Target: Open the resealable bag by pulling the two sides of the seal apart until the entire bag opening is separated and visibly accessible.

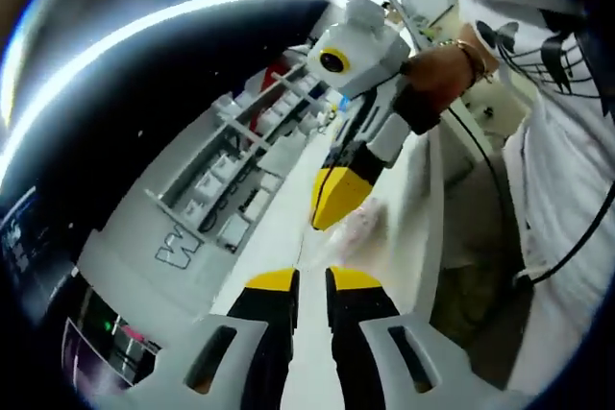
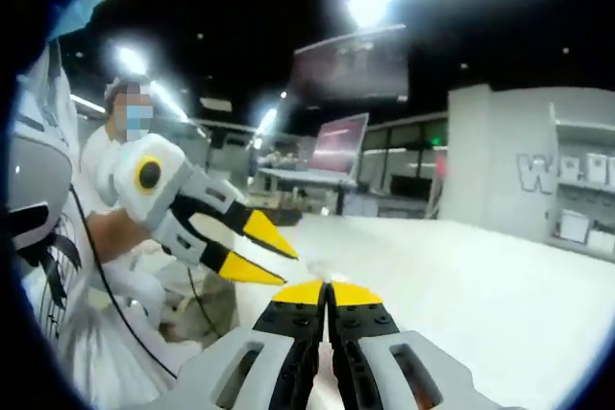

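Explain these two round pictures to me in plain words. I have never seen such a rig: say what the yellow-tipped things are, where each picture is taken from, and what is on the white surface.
There is no robot here. A person holds a gripping tool in each hand, and a fisheye camera rides on each. The left gripper view looks along the left tool, whose jaws are slightly apart. The right tool, held by a hand, comes in from above with its yellow tips together. The right gripper view is the reverse, looking along the right tool. Both hover over a white table. By the right tool's tips is a faint, blurred translucent patch, probably the bag; I cannot tell whether it is gripped. Behind stands a white shelf rack.
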A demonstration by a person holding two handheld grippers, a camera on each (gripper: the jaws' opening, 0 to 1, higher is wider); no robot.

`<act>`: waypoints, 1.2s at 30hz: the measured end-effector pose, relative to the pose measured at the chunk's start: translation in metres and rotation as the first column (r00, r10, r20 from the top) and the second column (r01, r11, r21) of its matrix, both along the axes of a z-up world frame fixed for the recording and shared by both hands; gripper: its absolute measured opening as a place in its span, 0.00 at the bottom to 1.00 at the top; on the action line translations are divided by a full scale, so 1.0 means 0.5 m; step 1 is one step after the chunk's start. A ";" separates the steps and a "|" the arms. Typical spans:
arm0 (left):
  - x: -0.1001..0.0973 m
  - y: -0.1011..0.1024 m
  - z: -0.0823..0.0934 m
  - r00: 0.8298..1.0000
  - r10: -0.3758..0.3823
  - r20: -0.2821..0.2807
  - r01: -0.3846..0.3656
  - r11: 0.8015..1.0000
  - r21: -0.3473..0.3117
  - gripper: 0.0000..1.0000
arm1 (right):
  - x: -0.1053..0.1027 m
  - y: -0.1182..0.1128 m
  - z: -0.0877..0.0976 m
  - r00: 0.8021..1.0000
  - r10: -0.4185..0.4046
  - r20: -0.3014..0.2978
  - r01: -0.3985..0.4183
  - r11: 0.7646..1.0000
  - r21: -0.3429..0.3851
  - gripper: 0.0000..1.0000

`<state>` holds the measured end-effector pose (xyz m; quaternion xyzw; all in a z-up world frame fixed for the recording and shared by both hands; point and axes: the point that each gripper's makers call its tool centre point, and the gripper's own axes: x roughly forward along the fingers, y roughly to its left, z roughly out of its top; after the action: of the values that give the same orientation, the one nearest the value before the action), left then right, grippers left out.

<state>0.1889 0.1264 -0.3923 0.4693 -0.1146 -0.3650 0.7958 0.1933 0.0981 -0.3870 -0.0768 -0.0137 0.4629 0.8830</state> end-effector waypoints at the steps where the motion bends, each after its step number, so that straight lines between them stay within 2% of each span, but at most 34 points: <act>1: 0.001 0.000 0.001 1.000 0.001 0.015 -0.001 1.000 0.009 0.07 | -0.001 0.000 -0.001 1.000 0.001 0.000 -0.001 1.000 -0.001 0.00; 5: 0.005 0.000 0.005 0.999 0.009 0.052 -0.010 1.000 0.029 0.05 | -0.004 0.006 -0.008 1.000 0.009 -0.007 -0.009 1.000 -0.009 0.00; 11: 0.012 0.007 -0.010 0.999 0.023 0.028 -0.024 0.999 0.049 0.09 | -0.009 0.010 -0.011 1.000 0.017 -0.008 -0.017 1.000 -0.014 0.00; 26: 0.009 0.008 -0.015 0.996 0.020 0.086 -0.030 0.993 0.113 0.09 | -0.018 0.017 -0.013 1.000 0.026 0.002 -0.026 0.999 -0.029 0.00; 36: 0.005 0.008 -0.030 0.996 0.014 0.088 -0.027 0.988 0.149 0.06 | -0.018 0.017 -0.010 1.000 0.023 0.005 -0.023 0.999 -0.030 0.00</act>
<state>0.1916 0.1304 -0.4074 0.5444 -0.1164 -0.3439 0.7562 0.1844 0.1064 -0.3920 -0.0911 -0.0101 0.4730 0.8763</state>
